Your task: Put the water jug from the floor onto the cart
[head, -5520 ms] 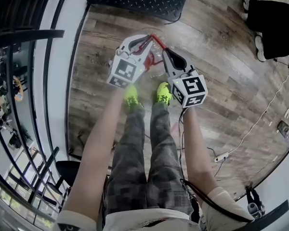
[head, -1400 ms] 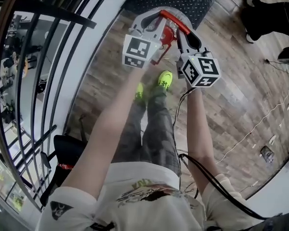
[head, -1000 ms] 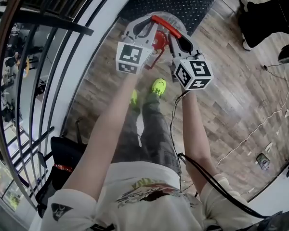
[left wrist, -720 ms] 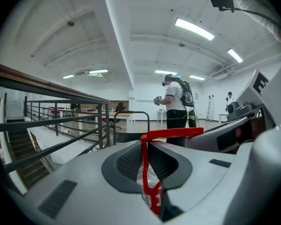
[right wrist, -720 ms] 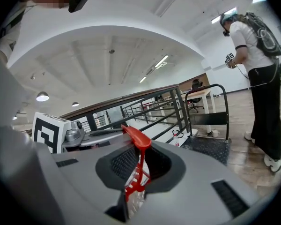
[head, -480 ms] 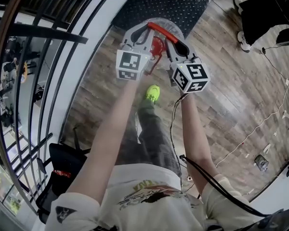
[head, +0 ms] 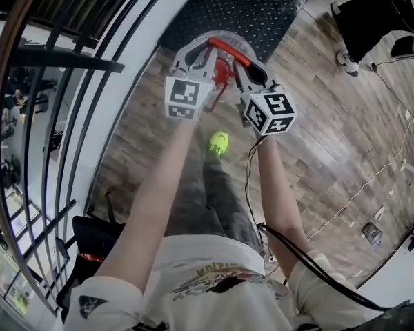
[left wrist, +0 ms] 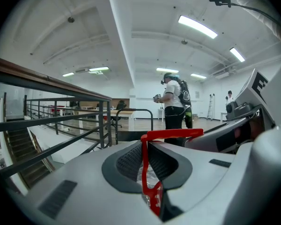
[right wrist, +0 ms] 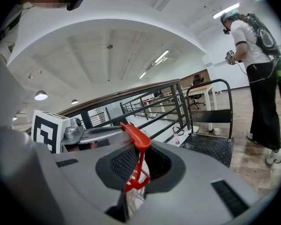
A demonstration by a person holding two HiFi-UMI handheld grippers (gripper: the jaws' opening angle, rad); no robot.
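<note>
Clear plastic water jug point(head: 238, 41) is off the wooden plank floor point(head: 331, 136), hanging by its red plastic handle point(head: 229, 51) between the 2 grippers, out in front of the person at arm's length. In head view it shows against the near edge of the black diamond-plate cart point(head: 241, 5). Can't tell from there whether it touches the deck. More red plastic sits at the jug's neck under the handle.

Left gripper point(head: 196, 55): fingers point(left wrist: 129, 161) clenched on the red plastic handle. In the left gripper view they close on the handle's upright strut, and the crossbar runs off right toward the other gripper.

Right gripper point(head: 247, 71): same. Its fingers point(right wrist: 124, 163) are clamped on the handle's other end, with clear jug plastic showing low between them.

Both marker cubes face the head camera. 1 neon-yellow shoe point(head: 219, 142) shows on the floor under the arms. Black metal railing point(head: 62, 58) runs along the left side.

In the right gripper view the cart's black tubular push bar point(right wrist: 230, 111) stands up at the deck's far end. A small bottle point(right wrist: 177, 137) stands on the floor by the railing. A 2nd person in white shirt and black trousers point(right wrist: 260, 78), with a backpack, stands on the floor to the right of the cart.
</note>
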